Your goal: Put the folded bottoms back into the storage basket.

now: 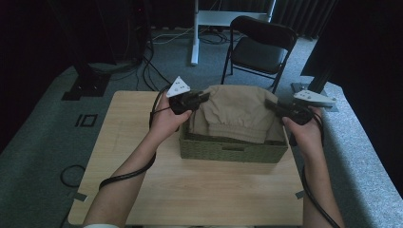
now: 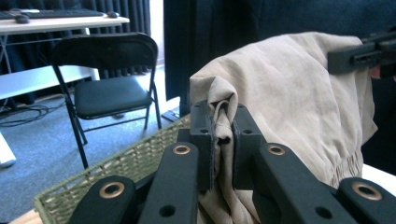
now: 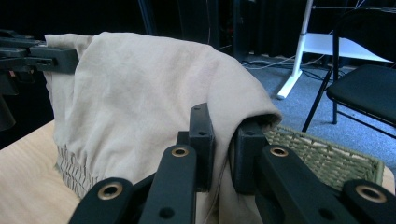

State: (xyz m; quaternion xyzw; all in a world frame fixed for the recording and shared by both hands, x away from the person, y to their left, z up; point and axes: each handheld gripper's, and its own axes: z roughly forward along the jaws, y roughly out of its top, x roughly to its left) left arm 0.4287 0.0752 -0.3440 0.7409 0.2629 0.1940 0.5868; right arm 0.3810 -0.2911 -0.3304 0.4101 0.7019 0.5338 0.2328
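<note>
A beige cloth garment (image 1: 236, 111) with a gathered elastic band hangs stretched between my two grippers, above a woven green basket (image 1: 233, 151) on the wooden table. My left gripper (image 1: 203, 98) is shut on the garment's left corner; in the left gripper view a fold of the garment (image 2: 280, 88) is pinched between the pads of that gripper (image 2: 222, 135). My right gripper (image 1: 271, 104) is shut on the right corner, and the garment (image 3: 140, 88) is clamped in the jaws of the right gripper (image 3: 223, 140). The lower part of the garment still hangs inside the basket.
The basket rim (image 2: 116, 163) lies below and behind the jaws. A black folding chair (image 1: 260, 47) stands beyond the table, with a white desk leg (image 1: 195, 33) farther back. Bare table surface (image 1: 199, 190) lies in front of the basket. Cables trail from both grippers.
</note>
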